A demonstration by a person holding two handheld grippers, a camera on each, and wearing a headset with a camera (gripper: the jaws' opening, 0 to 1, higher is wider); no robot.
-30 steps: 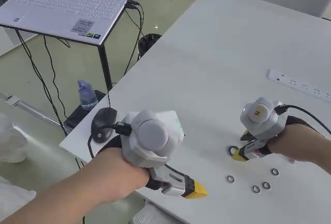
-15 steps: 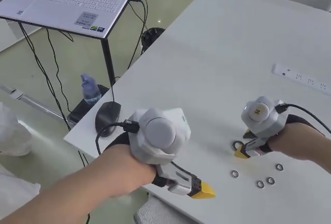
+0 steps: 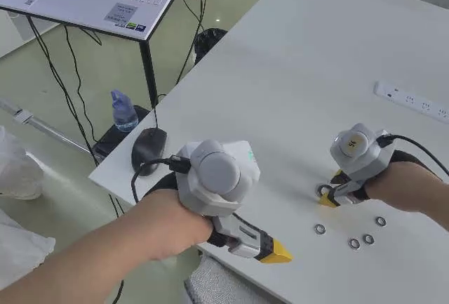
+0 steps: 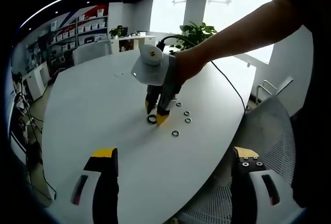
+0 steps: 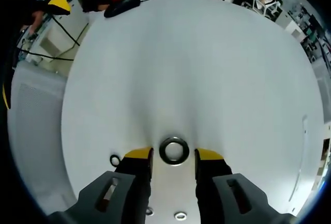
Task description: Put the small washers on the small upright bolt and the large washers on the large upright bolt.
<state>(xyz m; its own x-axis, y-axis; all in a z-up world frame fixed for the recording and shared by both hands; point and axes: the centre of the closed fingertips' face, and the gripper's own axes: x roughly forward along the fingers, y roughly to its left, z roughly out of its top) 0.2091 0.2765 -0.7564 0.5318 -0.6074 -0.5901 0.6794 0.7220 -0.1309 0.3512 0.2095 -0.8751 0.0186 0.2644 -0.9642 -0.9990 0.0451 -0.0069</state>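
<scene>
Right gripper view: my right gripper (image 5: 174,155) has its fingers spread around a large washer (image 5: 164,151) lying flat, hole upward, on the white table (image 5: 181,53); my left gripper (image 4: 175,154) is spread wide, holding nothing.

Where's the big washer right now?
In the right gripper view the big washer lies flat on the table between the right gripper's open fingers; in the head view, small washers lie just right of it.

Bright daylight comes from the tall overexposed windows (image 4: 227,12) in the left gripper view. The smooth white table top (image 3: 302,65) carries only soft, faint shadows. Both gripper views bend strongly near their edges.
</scene>
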